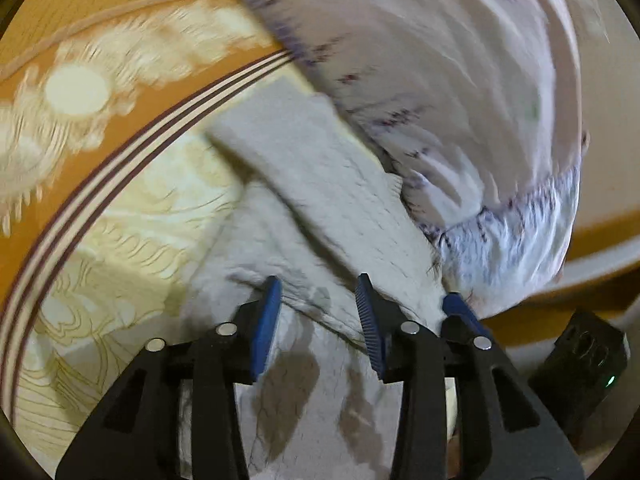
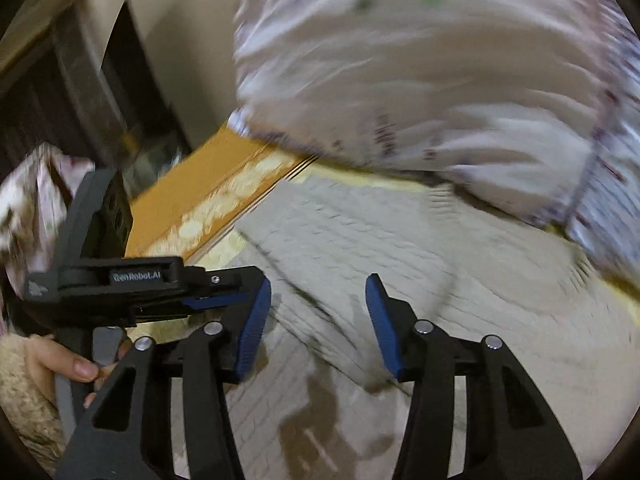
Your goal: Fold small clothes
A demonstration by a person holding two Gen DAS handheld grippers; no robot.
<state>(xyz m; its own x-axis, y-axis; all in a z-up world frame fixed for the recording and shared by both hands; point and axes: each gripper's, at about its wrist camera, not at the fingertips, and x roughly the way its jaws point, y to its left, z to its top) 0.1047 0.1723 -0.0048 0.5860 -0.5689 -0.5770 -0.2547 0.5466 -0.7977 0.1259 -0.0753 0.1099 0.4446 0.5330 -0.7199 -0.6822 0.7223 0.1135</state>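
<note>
A white fuzzy small garment (image 1: 320, 208) lies on the patterned bed cover, with a folded strip across it. It also shows in the right wrist view (image 2: 360, 248) as a pale ribbed cloth. My left gripper (image 1: 318, 320) is open just above it, holding nothing. My right gripper (image 2: 318, 320) is open over the same cloth, holding nothing. The right gripper's blue tip (image 1: 460, 312) shows beside the left one. The left gripper's body (image 2: 120, 280) shows at the left of the right wrist view.
A pale printed garment pile (image 1: 460, 100) lies just behind the white one, also in the right wrist view (image 2: 420, 80). The orange and cream bed cover (image 1: 100, 160) spreads left. A hand (image 2: 68, 360) holds the left gripper. Dark furniture (image 2: 100, 80) stands beyond the bed.
</note>
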